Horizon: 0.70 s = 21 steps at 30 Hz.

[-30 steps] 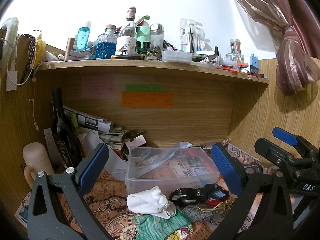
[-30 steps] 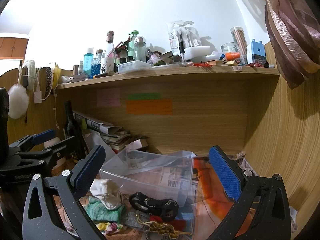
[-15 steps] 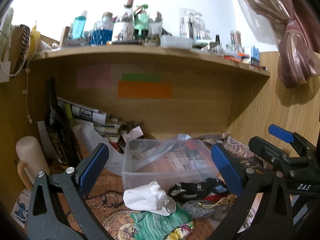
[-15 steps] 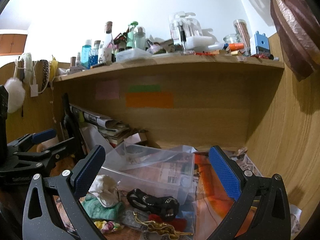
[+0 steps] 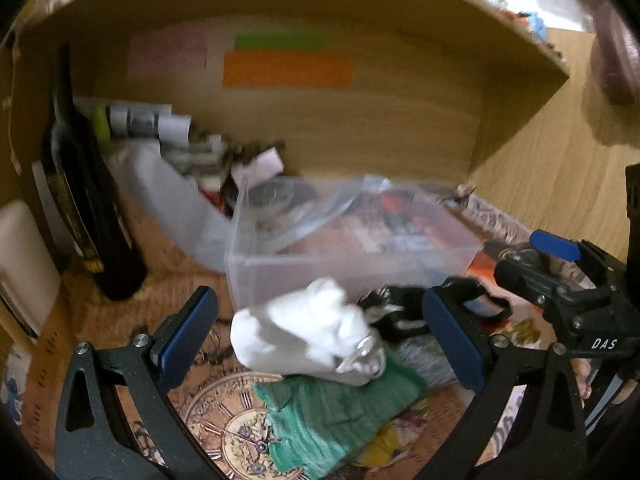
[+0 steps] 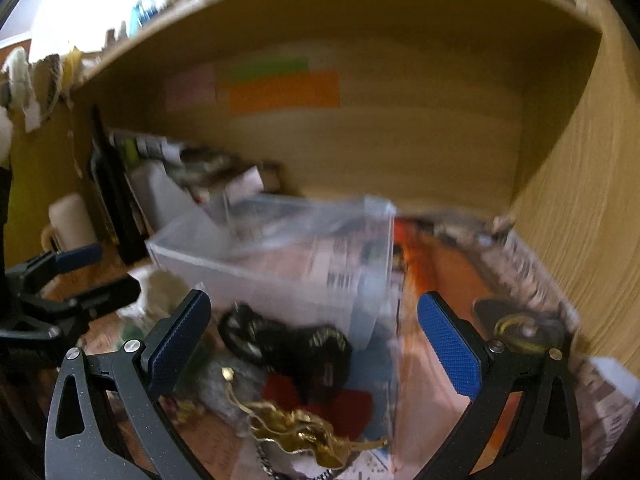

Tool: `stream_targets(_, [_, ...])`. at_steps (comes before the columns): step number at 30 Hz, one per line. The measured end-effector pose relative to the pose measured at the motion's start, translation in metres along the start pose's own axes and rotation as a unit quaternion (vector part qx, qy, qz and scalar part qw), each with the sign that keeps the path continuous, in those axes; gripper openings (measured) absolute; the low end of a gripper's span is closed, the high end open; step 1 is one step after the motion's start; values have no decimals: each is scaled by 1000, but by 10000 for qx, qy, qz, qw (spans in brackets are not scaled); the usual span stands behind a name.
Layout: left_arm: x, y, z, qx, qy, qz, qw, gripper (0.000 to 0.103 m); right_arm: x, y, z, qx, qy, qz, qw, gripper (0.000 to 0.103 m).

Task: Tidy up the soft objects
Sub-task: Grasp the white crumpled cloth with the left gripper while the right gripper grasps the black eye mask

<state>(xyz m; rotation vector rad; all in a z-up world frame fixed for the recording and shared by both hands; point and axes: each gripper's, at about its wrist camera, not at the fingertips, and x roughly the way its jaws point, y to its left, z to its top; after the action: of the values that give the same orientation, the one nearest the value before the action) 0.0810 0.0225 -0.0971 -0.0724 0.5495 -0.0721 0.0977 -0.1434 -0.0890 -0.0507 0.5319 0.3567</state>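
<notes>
Step in hand: approach, probably. The left tool (image 5: 320, 344) was spread wide, empty, framing the crumpled white cloth bundle (image 5: 308, 338) on the desk (image 5: 168, 292) just before the clear plastic box (image 5: 344, 256). The right tool (image 6: 314, 338) was likewise spread and empty. Next move: lower and pinch the bundle. Only the right view showed the gold leaf-shaped ornament (image 6: 300, 434); blur limited detail.
</notes>
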Motion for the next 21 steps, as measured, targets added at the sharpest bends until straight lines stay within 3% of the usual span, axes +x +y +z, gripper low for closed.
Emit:
stream_targets(7, [22,22,-11,-372,344,-18,9987,102,31,-4,-13,92,675,317,9972,92])
stream_targets(8, [26,25,-11,-428,401,-56,9983,100,36,-3,-14,92,739,354,9966,90])
stream_targets(10, [34,29,-12,-521,547,-179,9970,87,44,-3,-15,96,879,411,9952,86])
stream_targets(17, [39,30,-16,-621,585,-358,9957,73,58,-2,-19,74,1097,507,9926,66])
stream_targets(19, [37,30,-15,-616,540,-356,9960,66,58,-3,-18,69,1075,508,9929,56])
stream_targets(21, [36,30,-15,-598,507,-385,9962,61,58,-3,-18,80,1067,489,9930,38])
